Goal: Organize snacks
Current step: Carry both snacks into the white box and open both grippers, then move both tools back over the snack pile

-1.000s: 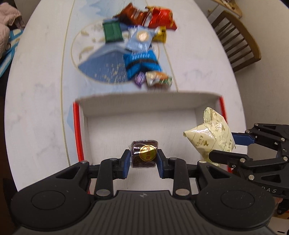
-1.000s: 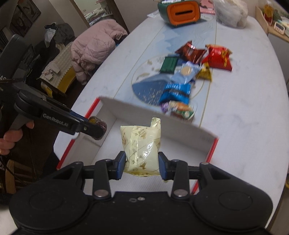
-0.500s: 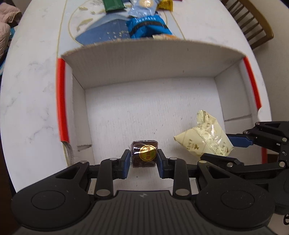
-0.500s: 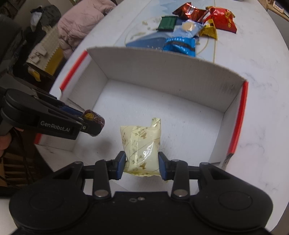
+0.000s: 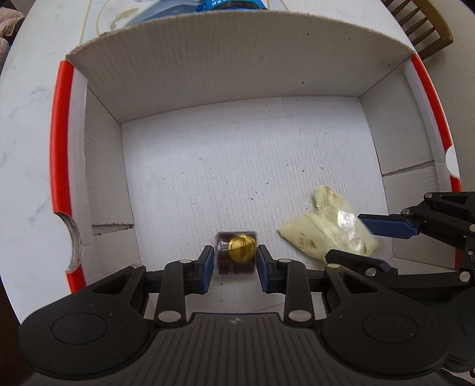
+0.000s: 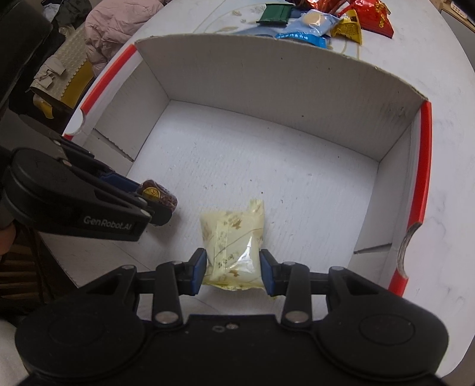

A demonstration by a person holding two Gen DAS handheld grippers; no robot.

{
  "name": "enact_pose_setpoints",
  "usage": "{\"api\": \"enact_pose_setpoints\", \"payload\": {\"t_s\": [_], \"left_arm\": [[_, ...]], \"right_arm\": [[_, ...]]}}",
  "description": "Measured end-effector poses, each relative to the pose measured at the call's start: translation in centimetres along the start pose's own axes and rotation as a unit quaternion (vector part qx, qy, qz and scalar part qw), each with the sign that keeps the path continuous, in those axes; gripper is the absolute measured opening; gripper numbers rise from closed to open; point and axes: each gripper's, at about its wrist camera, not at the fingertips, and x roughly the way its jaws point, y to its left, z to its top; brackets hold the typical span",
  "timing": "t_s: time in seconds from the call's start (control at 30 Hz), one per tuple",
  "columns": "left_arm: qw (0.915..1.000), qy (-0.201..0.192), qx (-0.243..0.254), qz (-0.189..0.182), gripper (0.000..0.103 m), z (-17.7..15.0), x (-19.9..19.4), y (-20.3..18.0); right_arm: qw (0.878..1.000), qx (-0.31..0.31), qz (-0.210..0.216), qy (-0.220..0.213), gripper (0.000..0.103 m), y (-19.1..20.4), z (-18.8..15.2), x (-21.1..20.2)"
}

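While both tools hang over the open white box (image 5: 246, 68), a small dark brown wrapped sweet (image 5: 236, 257) with a round gold sticker is clamped between the blue pads of the left hand-held gripper (image 5: 235, 265). The sweet is held low over the near part of the box floor; whether it touches the cardboard cannot be told. A pale yellow snack packet (image 6: 233, 248), printed with small gold marks, is gripped by its sides in the right hand-held gripper (image 6: 232, 271), its crimped end pointing away from the camera. In the left wrist view this packet (image 5: 328, 231) is seen just to the right of the sweet, low over the floor near the right wall, with the other tool's blue pad (image 5: 386, 226) pressed against it. From the right wrist view, the left tool (image 6: 89, 202) is seen reaching in over the box's left wall. The rest of the box floor is shown as ribbed white cardboard, and red strips (image 6: 421, 178) are borne along the side rims. Beyond the far wall, on the white tabletop (image 6: 445, 71), a cluster of loose snacks is laid: a green packet (image 6: 274, 14), a light blue one (image 6: 316, 21), a yellow one (image 6: 348, 28) and a red bag (image 6: 374, 14). A wooden chair (image 5: 421, 26) is seen past the tabletop edge.
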Motion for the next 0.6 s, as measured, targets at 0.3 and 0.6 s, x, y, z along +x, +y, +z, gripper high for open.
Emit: {"api": "enact_pose_setpoints", "payload": {"t_s": [0.3,0.6], "left_arm": [[0.9999,-0.011,-0.008,-0.009,0.053,0.2,-0.6,0.3],[0.9986,-0.048,-0.001,-0.021,0.054,-0.8,-4.3,0.7]], "right_arm": [[1.000,0.004,-0.001,-0.006,0.041,-0.1,0.1,-0.6],[0.999,0.009,0.012,-0.036,0.049,0.0,0.1,-3.1]]}}
